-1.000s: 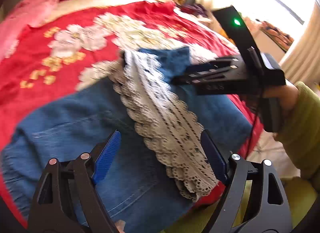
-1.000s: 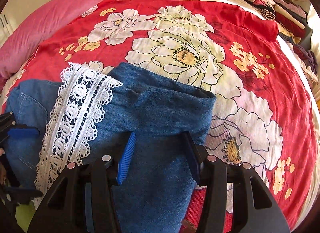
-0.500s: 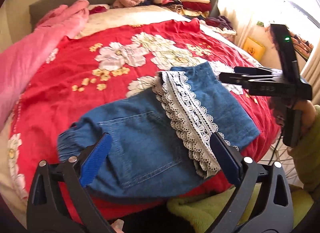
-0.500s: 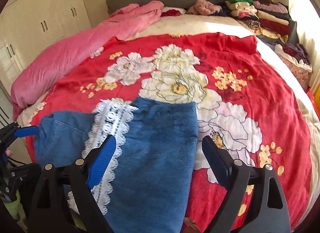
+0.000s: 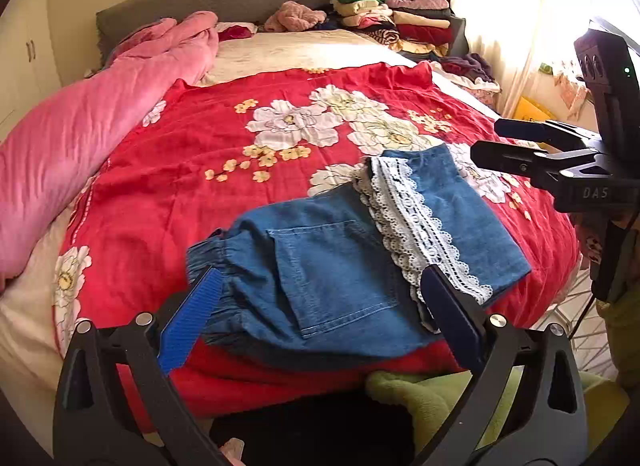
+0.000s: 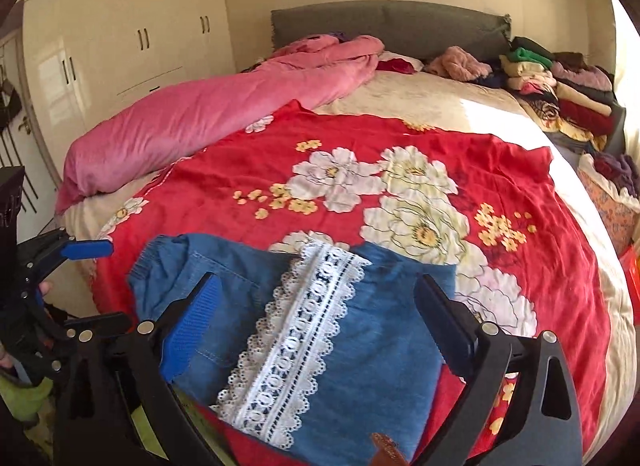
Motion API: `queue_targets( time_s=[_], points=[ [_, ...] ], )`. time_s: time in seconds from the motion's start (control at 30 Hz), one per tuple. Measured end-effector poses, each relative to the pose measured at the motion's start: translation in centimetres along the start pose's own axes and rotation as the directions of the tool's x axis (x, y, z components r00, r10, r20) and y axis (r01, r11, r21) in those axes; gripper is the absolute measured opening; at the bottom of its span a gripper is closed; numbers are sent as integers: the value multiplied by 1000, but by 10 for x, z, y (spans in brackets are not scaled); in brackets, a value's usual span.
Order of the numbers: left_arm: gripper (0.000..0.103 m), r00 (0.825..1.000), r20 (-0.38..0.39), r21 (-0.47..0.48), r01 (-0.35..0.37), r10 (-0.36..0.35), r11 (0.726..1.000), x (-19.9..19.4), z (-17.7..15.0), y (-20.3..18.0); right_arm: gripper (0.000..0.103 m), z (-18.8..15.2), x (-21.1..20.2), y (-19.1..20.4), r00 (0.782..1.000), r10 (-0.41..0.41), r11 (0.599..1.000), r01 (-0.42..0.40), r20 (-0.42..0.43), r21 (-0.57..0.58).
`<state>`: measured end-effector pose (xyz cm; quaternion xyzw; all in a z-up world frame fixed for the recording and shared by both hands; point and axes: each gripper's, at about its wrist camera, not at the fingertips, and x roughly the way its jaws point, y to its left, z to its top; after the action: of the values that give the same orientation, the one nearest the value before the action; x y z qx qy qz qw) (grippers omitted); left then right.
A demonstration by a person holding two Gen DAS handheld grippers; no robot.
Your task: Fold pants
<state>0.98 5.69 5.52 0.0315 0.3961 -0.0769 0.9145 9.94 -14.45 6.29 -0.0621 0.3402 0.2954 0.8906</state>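
The folded pants [image 5: 352,262] lie flat on the red flowered bedspread [image 5: 200,169] near the bed's front edge, a white lace band [image 6: 296,338] running across the denim. Our left claw [image 5: 320,322] hangs above them, spread wide, holding and touching nothing. Our right claw [image 6: 320,326] is likewise spread wide and holds nothing over the pants. A pink blanket [image 6: 208,117] lies along the bedspread's far side, with stacked clothes [image 5: 396,21] by the headboard [image 6: 388,29].
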Motion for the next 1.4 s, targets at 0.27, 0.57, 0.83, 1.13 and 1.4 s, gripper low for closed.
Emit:
queue_targets(
  time_s=[0.27, 0.57, 0.83, 1.13, 1.4],
  points=[
    [93, 1000, -11, -83, -30, 29, 996, -1, -14, 38, 97, 13, 13, 21, 999, 37, 999, -38, -12, -26],
    [93, 996, -38, -212, -92, 86, 973, -4, -36, 95, 98, 30, 39, 55, 994, 95, 989, -101, -55, -108],
    [93, 998, -62, -316, 7, -28, 949, 11, -49, 114, 98, 46, 77, 84, 974, 185, 967, -205, -133, -153],
    [50, 981, -106, -339, 116, -161, 934, 49, -51, 99, 98, 56, 119, 95, 938, 252, 947, -290, -239, -138],
    [50, 968, -123, -383, 156, -218, 910, 66, -61, 103, 98, 46, 162, 118, 881, 298, 910, -379, -367, -171]
  ],
)
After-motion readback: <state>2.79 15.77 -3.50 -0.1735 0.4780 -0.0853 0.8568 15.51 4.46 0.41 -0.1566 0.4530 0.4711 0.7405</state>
